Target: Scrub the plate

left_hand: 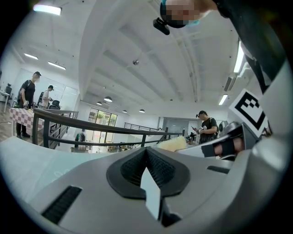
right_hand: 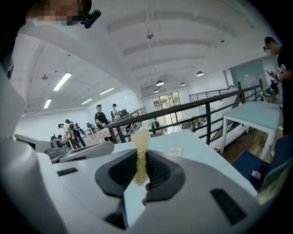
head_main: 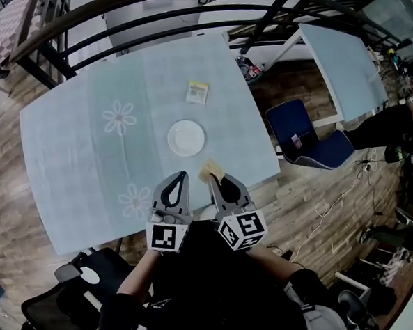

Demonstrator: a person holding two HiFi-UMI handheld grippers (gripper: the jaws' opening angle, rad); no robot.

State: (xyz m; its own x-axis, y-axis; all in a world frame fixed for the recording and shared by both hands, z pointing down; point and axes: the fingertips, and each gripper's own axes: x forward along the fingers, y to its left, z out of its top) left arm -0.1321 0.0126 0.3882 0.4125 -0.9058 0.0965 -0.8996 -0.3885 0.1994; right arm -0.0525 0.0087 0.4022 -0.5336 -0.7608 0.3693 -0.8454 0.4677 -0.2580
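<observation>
A small round white plate [head_main: 186,137] lies near the middle of the pale blue table [head_main: 79,134]. My right gripper [head_main: 215,178] hangs over the table's near edge, shut on a thin yellow sponge [head_main: 211,171] that sticks up between its jaws [right_hand: 139,153]. Beside it on the left, my left gripper [head_main: 181,178] is shut with nothing in it; its pads meet [left_hand: 147,167]. Both grippers are short of the plate. In the left gripper view the sponge [left_hand: 171,144] shows beyond the jaws.
A small yellow-and-white packet [head_main: 197,91] lies on the table beyond the plate. A blue chair [head_main: 310,142] stands right of the table, a black chair [head_main: 67,288] at the near left. A dark railing [head_main: 149,21] runs behind the table. Cables lie on the floor at right.
</observation>
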